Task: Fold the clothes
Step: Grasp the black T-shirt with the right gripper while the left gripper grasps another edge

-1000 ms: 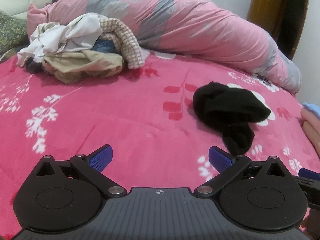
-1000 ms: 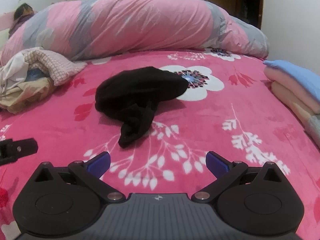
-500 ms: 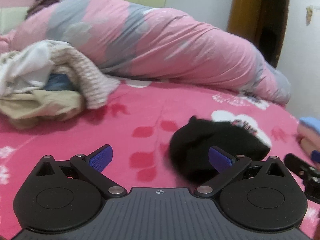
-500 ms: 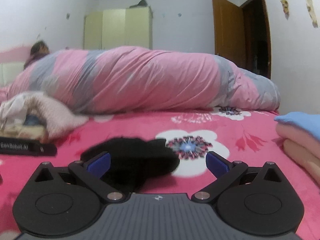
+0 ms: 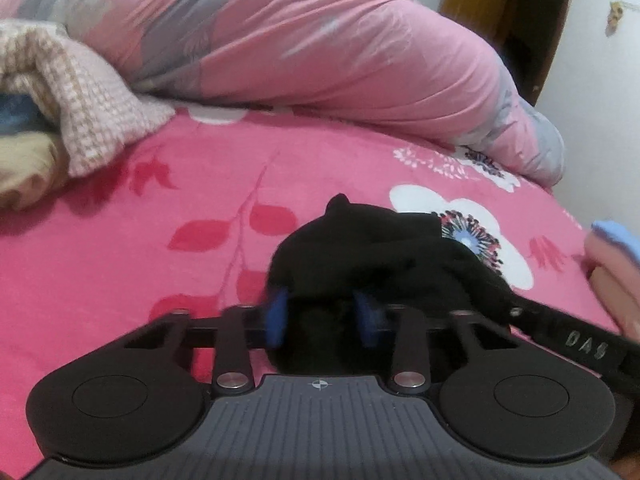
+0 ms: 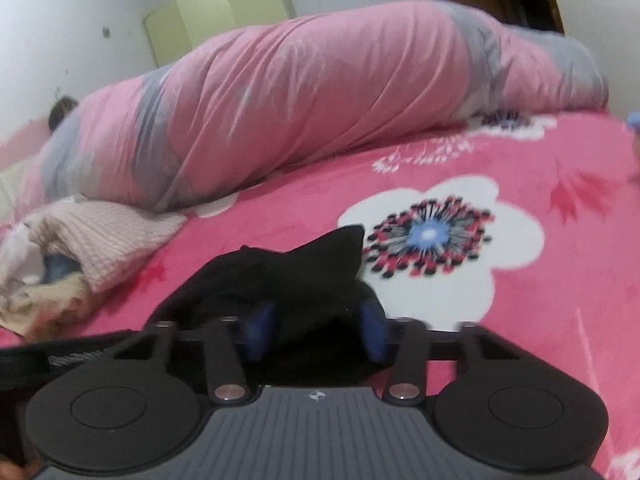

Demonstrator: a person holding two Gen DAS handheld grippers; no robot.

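Observation:
A crumpled black garment [image 5: 380,248] lies on the pink flowered bedspread [image 5: 120,264], partly over a white flower print. My left gripper [image 5: 321,316] is at the garment's near left end, its jaws closing, with black cloth bunched between the blue pads [image 5: 276,316]. My right gripper [image 6: 316,332] is at the garment's [image 6: 288,272] right end; its jaws are closing too, with cloth filling the gap between them. The right gripper's black body [image 5: 580,344] shows at the right edge of the left wrist view. Cloth under both grippers is hidden.
A pile of unfolded clothes [image 5: 60,92] with a knitted pink piece lies at the left. A rolled pink and grey duvet [image 5: 320,48] runs along the far side of the bed. Folded pink and blue clothes [image 5: 612,264] sit at the right edge. A doorway [image 5: 532,20] is behind.
Both grippers moved forward and down to the black garment. Their jaws went from wide open to closed around its cloth.

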